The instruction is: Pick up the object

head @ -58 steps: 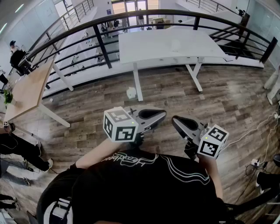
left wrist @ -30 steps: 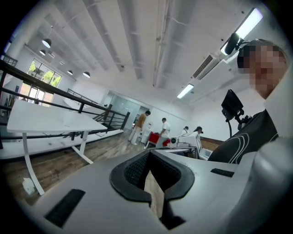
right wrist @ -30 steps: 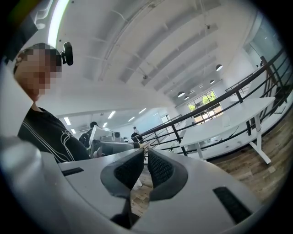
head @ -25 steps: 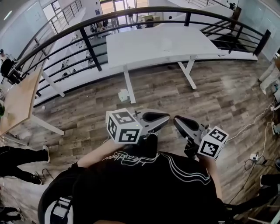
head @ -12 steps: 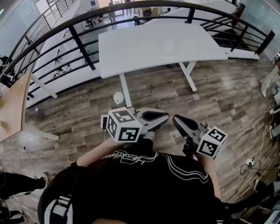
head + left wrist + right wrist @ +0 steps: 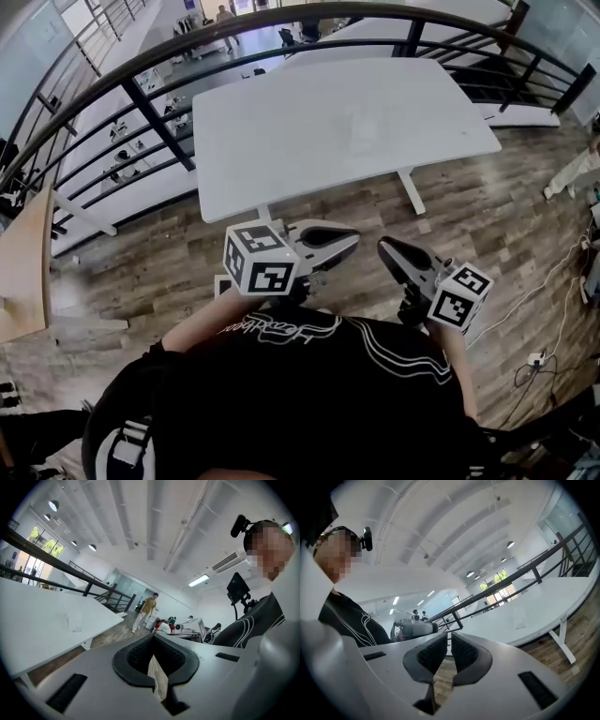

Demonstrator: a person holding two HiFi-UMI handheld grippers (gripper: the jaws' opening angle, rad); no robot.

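A small pale, crumpled-looking object (image 6: 361,131) lies on the white table (image 6: 281,141) ahead; it also shows as a faint white patch (image 6: 74,620) in the left gripper view and as the same object (image 6: 520,618) in the right gripper view. Both grippers are held close to the person's chest, short of the table's near edge. My left gripper (image 6: 352,238) is shut with nothing in it, its jaws (image 6: 153,638) meeting at the tips. My right gripper (image 6: 384,247) is shut and empty too, pads (image 6: 450,638) nearly touching.
A black railing (image 6: 150,112) curves behind the table. A wooden table (image 6: 23,272) stands at the left. Cables and a plug strip (image 6: 539,358) lie on the wood floor at the right. People stand far off in the hall (image 6: 147,609).
The view has advanced toward the white table, which now looks larger and nearer. Both grippers stay shut in the same place by the chest.
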